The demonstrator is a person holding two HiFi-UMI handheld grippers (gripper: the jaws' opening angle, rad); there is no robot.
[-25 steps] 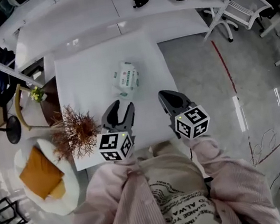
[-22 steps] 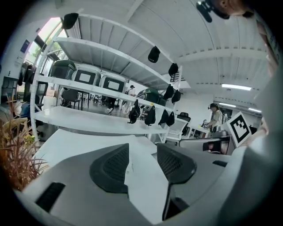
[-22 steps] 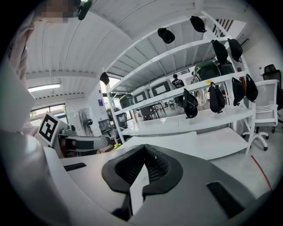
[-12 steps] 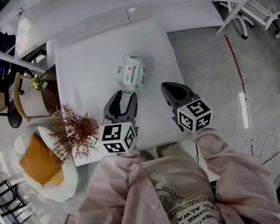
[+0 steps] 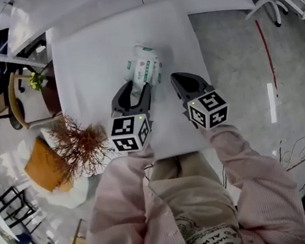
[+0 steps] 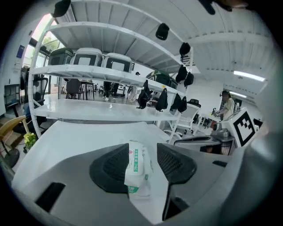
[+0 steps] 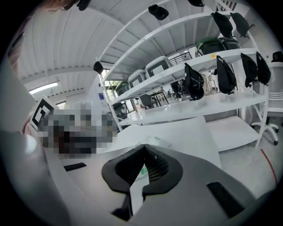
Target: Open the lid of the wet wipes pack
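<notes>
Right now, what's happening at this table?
A person holds a gripper in each hand over a white table. The left gripper is open, its jaws either side of a wipes pack lying there, not squeezing it. The right gripper is shut, just beside the pack.

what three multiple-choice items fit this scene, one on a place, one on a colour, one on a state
1. Where does the wet wipes pack lie? A on the floor; B on the white table; C on a shelf.
2. What colour is most of its print? A blue; B orange; C green.
3. How do the left gripper's jaws stand? A apart; B pressed together; C clamped on a cup.
Answers: 1 B, the head view shows it on the tabletop; 2 C, green panels show on its white wrapper; 3 A, the left gripper view shows a wide gap with the pack seen through it.
</notes>
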